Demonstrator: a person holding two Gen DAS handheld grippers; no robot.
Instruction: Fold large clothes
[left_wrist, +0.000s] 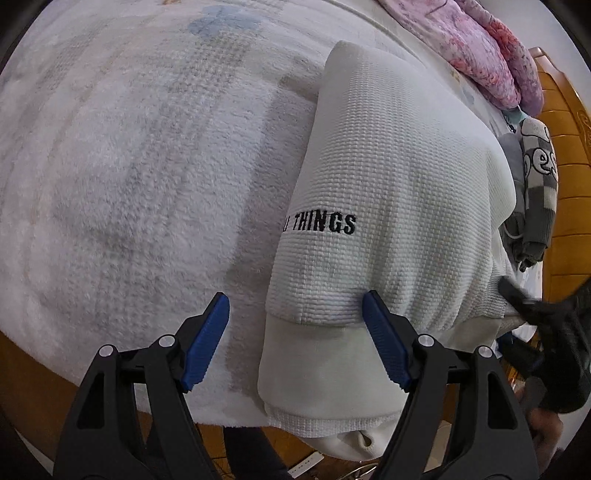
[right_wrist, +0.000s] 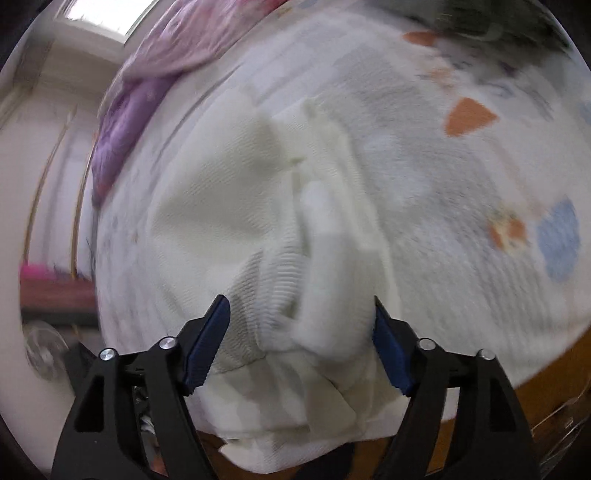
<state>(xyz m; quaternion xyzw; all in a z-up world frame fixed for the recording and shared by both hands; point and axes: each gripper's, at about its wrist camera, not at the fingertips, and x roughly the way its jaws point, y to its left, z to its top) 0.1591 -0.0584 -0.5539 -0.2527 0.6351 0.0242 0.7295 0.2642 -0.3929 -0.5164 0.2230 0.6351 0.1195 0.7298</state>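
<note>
A folded white waffle-knit sweatshirt (left_wrist: 388, 192) is laid on a fleece blanket (left_wrist: 129, 184). The left gripper (left_wrist: 295, 339) and right gripper (right_wrist: 299, 339) are held wide above it, nothing gripped.

White sweatshirt (left_wrist: 399, 177): waffle-knit cloth, matt, with black embroidered lettering (left_wrist: 321, 224); smooth ribbed hem. Bed blanket (left_wrist: 129, 177): fleecy, fuzzy pile, matt. Pink quilt (left_wrist: 480, 44): soft printed cloth. Bed frame (left_wrist: 565, 166): glossy varnished wood. Left tool (left_wrist: 295, 339): matt black plastic, blue ridged pads (left_wrist: 207, 339), shiny metal pins (left_wrist: 166, 339).
</note>
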